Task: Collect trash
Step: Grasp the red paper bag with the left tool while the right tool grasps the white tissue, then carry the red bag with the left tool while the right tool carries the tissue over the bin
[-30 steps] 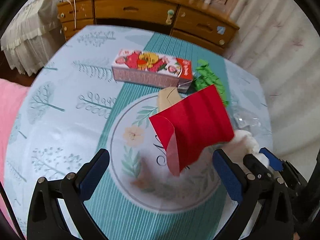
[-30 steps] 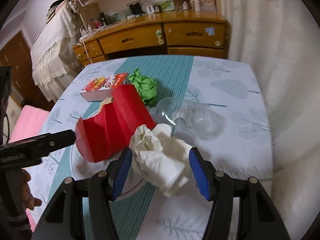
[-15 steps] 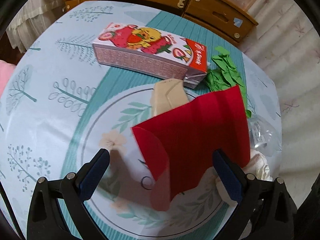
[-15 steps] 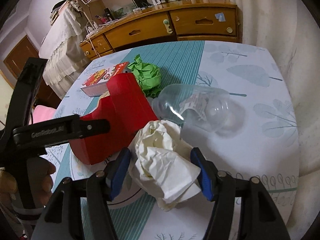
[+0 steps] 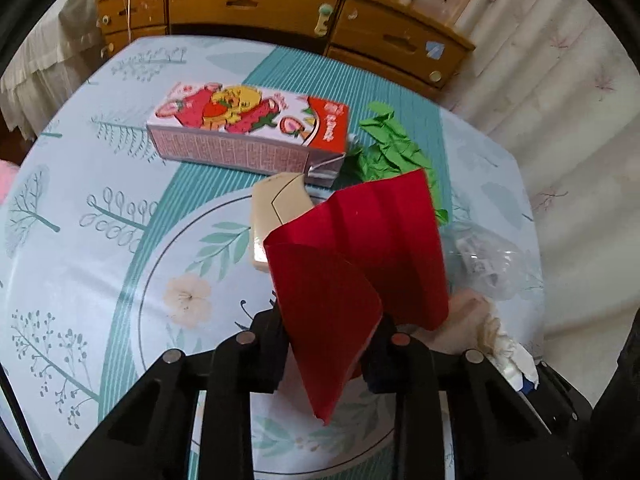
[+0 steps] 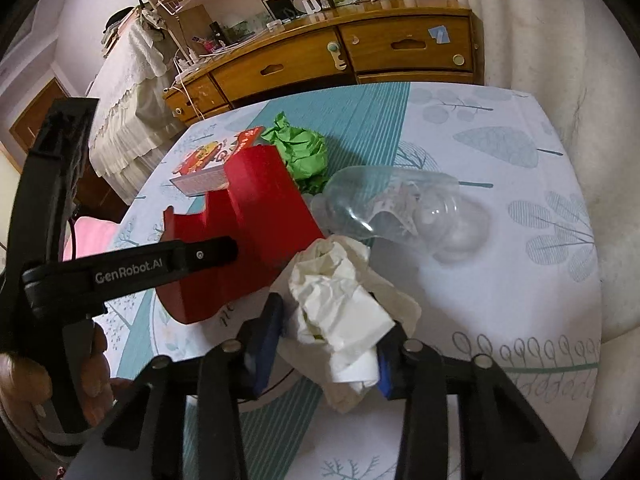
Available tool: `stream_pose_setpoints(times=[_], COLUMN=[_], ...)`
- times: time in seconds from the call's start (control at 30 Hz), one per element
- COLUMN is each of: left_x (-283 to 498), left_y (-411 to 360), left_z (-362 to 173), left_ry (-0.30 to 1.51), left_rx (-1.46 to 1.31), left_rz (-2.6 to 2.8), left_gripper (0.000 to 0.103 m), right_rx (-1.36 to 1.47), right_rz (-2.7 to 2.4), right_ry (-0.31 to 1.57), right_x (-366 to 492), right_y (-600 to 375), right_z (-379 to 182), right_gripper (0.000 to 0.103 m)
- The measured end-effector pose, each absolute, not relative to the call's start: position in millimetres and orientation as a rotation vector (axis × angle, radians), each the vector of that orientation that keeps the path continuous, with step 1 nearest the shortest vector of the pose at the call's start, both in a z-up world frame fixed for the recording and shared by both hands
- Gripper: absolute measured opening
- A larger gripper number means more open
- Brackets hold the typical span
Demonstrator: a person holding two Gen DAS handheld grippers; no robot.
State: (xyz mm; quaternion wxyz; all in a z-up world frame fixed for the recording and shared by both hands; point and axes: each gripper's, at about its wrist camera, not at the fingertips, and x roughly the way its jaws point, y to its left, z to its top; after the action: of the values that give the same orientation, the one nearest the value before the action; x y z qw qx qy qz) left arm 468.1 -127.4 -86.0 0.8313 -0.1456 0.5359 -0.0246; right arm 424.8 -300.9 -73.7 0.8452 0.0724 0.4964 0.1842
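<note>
A: Item one, the red folded paper (image 5: 360,256)?
B: Stiff, glossy, pleated, one corner curled over. It lies at the middle of the table (image 5: 80,208) on the patterned cloth. The left gripper (image 5: 330,344) is closing on its near edge, both pads against the sheet.

A: Item two?
B: Crumpled white paper (image 6: 340,300), a loose wad near the table's front. The right gripper (image 6: 326,344) is closing around it, the blue pads touching its sides.

A: Other trash?
B: Crumpled green paper (image 6: 304,152) behind the red sheet; a tan paper piece (image 5: 280,208) partly under it.

A: Containers and contents?
B: A strawberry-printed carton (image 5: 248,136) lying on its side, spout end beside the green wad; contents cannot be told. A clear plastic bottle (image 6: 400,208) on its side, just behind the white wad, with only a torn label showing through it.
</note>
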Motion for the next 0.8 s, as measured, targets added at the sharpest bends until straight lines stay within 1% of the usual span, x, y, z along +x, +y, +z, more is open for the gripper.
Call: stream_pose_setpoints(times=[0.03, 0.2, 0.47, 0.6, 0.8], left_x=[464, 441, 393, 356, 279], left_y=[-126, -121, -100, -86, -45], left_z=[-82, -56, -17, 3, 29], left_ry=[1.123, 1.046, 0.979, 0.956, 0.936], left_rx=[-0.307, -0.296, -0.267, -0.245, -0.198], left_rz=[-0.056, -0.084, -0.131, -0.16, -0.214], left_gripper=[0.026, 0.021, 0.021, 0.021, 0.021], right_rx=[0.151, 0.181, 0.231, 0.244, 0.242], right_rz=[0.386, 0.38, 0.36, 0.346, 0.316], right_ry=[1.042, 1.041, 1.023, 1.018, 0.992], right_x=[423, 413, 379, 353, 294], right_y=[-300, -297, -288, -279, -254], right_z=[-72, -66, -48, -36, -8], right_gripper=[0.032, 0.031, 0.031, 0.031, 0.031])
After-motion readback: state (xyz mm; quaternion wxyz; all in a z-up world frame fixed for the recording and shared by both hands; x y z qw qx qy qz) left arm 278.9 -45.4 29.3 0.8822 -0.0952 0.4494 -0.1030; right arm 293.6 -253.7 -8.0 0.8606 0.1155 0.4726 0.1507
